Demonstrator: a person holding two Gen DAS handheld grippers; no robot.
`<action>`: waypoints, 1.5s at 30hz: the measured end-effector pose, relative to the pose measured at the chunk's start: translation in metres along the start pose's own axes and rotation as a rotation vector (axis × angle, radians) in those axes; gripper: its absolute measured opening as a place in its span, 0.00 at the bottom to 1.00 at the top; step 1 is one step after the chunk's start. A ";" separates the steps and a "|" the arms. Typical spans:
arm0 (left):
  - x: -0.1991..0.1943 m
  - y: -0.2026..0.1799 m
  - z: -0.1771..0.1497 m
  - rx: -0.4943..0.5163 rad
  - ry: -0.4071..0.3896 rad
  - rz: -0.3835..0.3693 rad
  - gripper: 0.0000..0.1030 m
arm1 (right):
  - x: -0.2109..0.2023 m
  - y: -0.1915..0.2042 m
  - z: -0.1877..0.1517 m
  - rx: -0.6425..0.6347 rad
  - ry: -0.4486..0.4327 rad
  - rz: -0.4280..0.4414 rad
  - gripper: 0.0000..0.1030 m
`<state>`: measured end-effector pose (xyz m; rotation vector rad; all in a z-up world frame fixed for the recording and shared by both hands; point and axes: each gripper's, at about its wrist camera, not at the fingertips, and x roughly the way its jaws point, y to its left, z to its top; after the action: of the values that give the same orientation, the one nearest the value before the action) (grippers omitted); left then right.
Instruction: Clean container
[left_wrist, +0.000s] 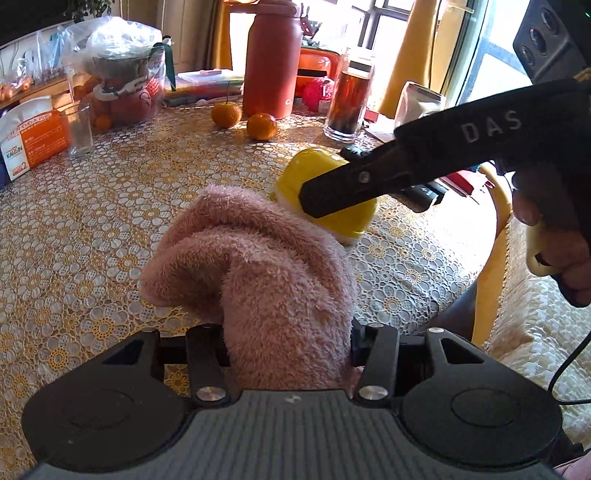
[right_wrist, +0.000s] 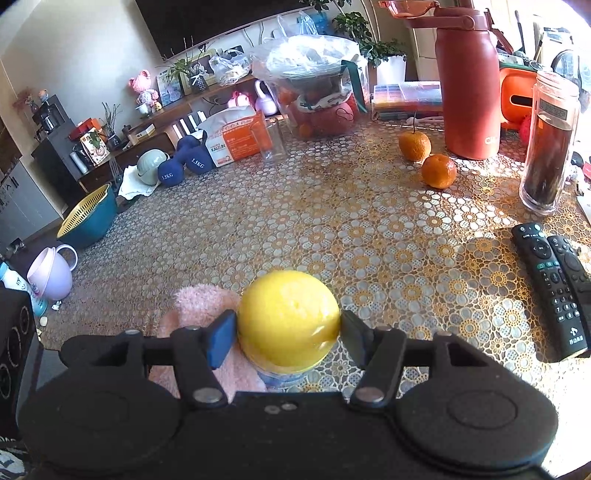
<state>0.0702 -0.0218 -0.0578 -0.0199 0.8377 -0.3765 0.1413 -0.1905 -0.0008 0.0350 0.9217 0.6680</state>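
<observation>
Both sets of jaws are clamped on something: the left gripper (left_wrist: 291, 339) pinches a fluffy pink cloth (left_wrist: 255, 266), and the right gripper (right_wrist: 288, 332) squeezes the yellow container (right_wrist: 288, 317) between its two pads, one pressing each side of the rounded yellow body.

From the left wrist view, the right gripper (left_wrist: 332, 188) comes in from the upper right, angled downward, with a hand (left_wrist: 554, 236) wrapped around its handle and a finger on the pale trigger. Its dark finger (left_wrist: 351, 184) lies across the yellow container (left_wrist: 325, 192), which is held above the table, tilted, its mouth turned toward the cloth. The cloth stands bunched up out of the left jaws and its far end touches the container's opening; whether it goes inside cannot be told.

Underneath lies a table (right_wrist: 369, 236) covered with a lace-patterned gold and white cloth. Two oranges (right_wrist: 428, 158) sit near the far side, just in front of a tall red flask (right_wrist: 467, 85). A clear bottle of dark liquid (right_wrist: 550, 147) stands to the right, and two black remote controls (right_wrist: 554, 288) lie side by side near the right edge. An empty glass (right_wrist: 273, 142) and an orange and white packet (right_wrist: 232, 138) sit at the far left, beside a plastic bag of fruit (right_wrist: 314, 88). Nothing on the table lies close beneath the container.
</observation>
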 end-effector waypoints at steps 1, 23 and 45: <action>0.001 0.004 0.000 -0.010 0.005 0.007 0.48 | 0.000 0.001 0.001 -0.003 0.003 -0.001 0.59; -0.042 0.038 0.002 -0.060 -0.073 0.015 0.48 | -0.009 0.010 -0.013 -0.238 0.044 0.023 0.59; -0.023 0.032 0.042 -0.157 -0.105 -0.025 0.48 | -0.017 0.029 -0.034 -0.477 -0.015 0.008 0.59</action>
<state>0.0970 0.0100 -0.0176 -0.1945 0.7620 -0.3293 0.0936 -0.1852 -0.0009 -0.3804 0.7295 0.8799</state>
